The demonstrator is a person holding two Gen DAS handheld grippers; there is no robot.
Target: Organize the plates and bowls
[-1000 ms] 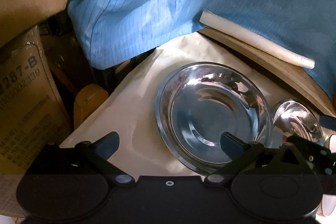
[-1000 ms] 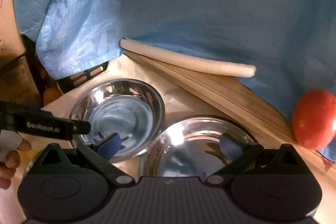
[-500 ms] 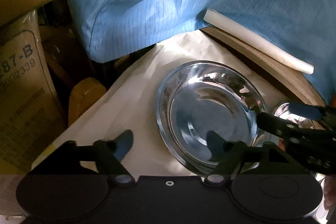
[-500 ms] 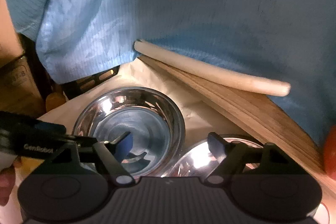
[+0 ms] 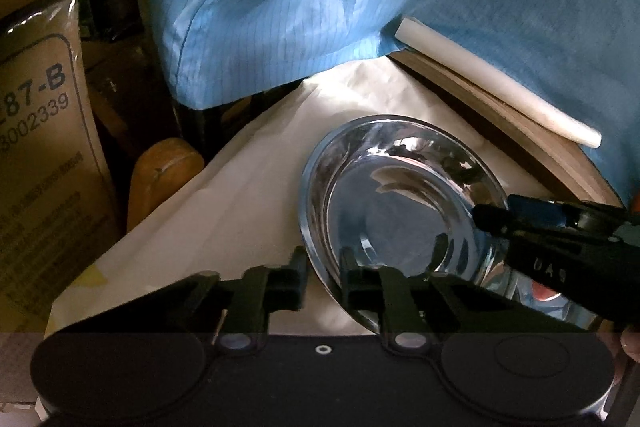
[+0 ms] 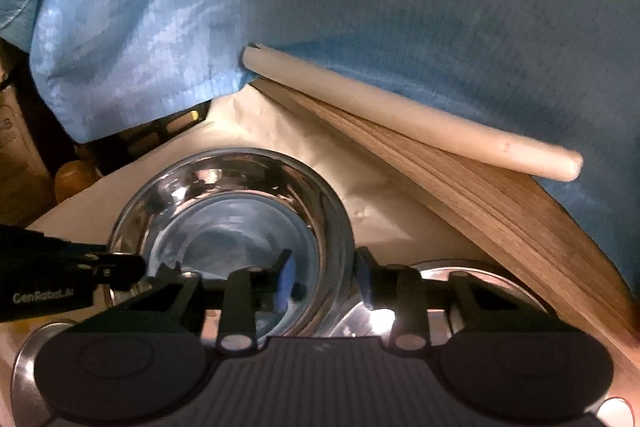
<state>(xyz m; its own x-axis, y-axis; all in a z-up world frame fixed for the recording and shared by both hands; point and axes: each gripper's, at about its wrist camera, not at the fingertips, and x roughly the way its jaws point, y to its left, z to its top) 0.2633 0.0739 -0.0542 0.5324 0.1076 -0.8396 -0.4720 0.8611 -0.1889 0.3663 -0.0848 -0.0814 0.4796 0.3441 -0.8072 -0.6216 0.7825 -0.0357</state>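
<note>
A large steel bowl point(image 5: 400, 211) point(image 6: 240, 227) sits on the white paper-covered table point(image 5: 224, 211). My left gripper point(image 5: 323, 267) straddles its near-left rim; the jaws are closing, with the rim pinched between the pads. My right gripper point(image 6: 324, 275) straddles the opposite wall, one finger inside the bowl and one outside. Its jaws are also closing, and the wall is caught between its blue pads. Each gripper shows in the other's view, the right gripper point(image 5: 544, 231) and the left gripper point(image 6: 80, 279). A smaller steel bowl point(image 6: 436, 269) stands just right of the large one.
A person's blue garment point(image 6: 360, 7) hangs over the far side. A white rod point(image 6: 400, 115) lies on a wooden board point(image 6: 500, 211) at the right. Cardboard boxes point(image 5: 40, 147) and an orange-brown object point(image 5: 164, 171) stand left. Another steel rim point(image 6: 28, 363) shows at the near left.
Both grippers went from wide open to nearly shut on the large bowl's rim. The right gripper shifted left from over the small bowl to the large bowl's right wall.
</note>
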